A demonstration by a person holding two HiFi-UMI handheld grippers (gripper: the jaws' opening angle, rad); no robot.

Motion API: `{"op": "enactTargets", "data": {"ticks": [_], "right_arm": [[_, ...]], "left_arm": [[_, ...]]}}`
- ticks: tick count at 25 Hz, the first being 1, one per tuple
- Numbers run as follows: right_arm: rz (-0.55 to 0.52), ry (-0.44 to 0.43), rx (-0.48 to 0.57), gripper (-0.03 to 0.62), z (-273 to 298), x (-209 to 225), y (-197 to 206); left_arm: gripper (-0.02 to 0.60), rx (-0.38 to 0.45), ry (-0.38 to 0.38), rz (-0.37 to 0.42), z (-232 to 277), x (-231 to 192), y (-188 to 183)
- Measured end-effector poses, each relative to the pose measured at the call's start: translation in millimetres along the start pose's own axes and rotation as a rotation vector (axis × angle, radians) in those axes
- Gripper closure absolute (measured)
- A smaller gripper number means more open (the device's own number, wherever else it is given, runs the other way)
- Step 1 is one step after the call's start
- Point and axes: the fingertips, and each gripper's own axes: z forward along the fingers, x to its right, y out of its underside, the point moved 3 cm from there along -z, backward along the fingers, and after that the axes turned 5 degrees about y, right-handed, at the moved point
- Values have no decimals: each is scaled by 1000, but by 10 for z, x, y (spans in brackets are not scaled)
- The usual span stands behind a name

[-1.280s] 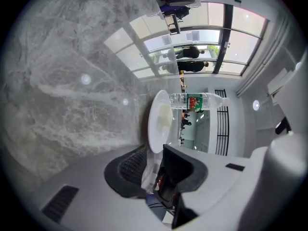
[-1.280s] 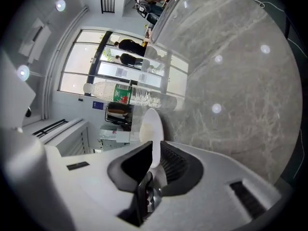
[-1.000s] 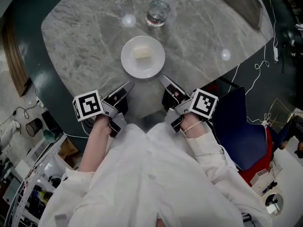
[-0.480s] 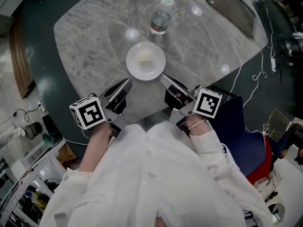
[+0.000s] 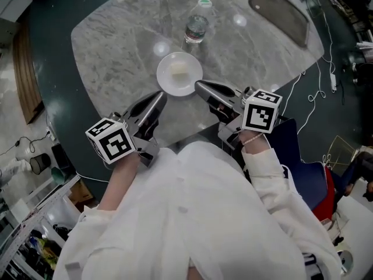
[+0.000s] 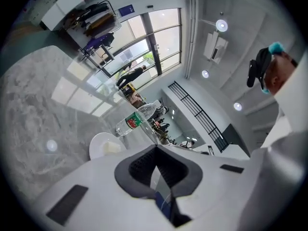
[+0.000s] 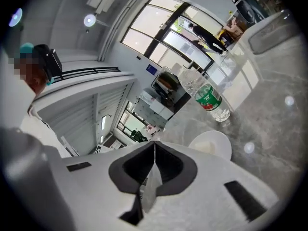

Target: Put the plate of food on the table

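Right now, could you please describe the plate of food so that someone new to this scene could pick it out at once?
Look at the grey marble table, toward its near edge. The plate sits there, just short of the clear water bottle. It is the only round white dish, with a small pale block of food at its middle.

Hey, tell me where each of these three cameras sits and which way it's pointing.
Head view: on the person's head, looking steeply down at the table, plate and bottle; shows white sleeves, left gripper, right gripper.
Left gripper view: on the left gripper, looking along its shut jaws across the table toward windows.
Right gripper view: on the right gripper, looking along its shut jaws likewise.
Shared: all three show plate and bottle.
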Motion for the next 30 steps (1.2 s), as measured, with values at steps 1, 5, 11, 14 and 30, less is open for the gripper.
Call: {"op": "enactTargets", "data": {"ticks": [1,5,11,14,30], "right_arm": [[-14,0,-6,588,-3,-15,-27],[-104,7,-54,589,8,-85,-56],[-217,-1,-171,589,32,-169,51],[-254,-10,-194,591,44,-223,58],[-493,-52,-332,591,141,-434,249]], "left_arm": [[566,-4,6,3,7,22,1],[566,-30,20,-10,48,24,55],[566,-89,47,-18,85,-14,185],[566,-103,56,-22,80,-16,178],[566,-146,73,-44,79,42,287]]}}
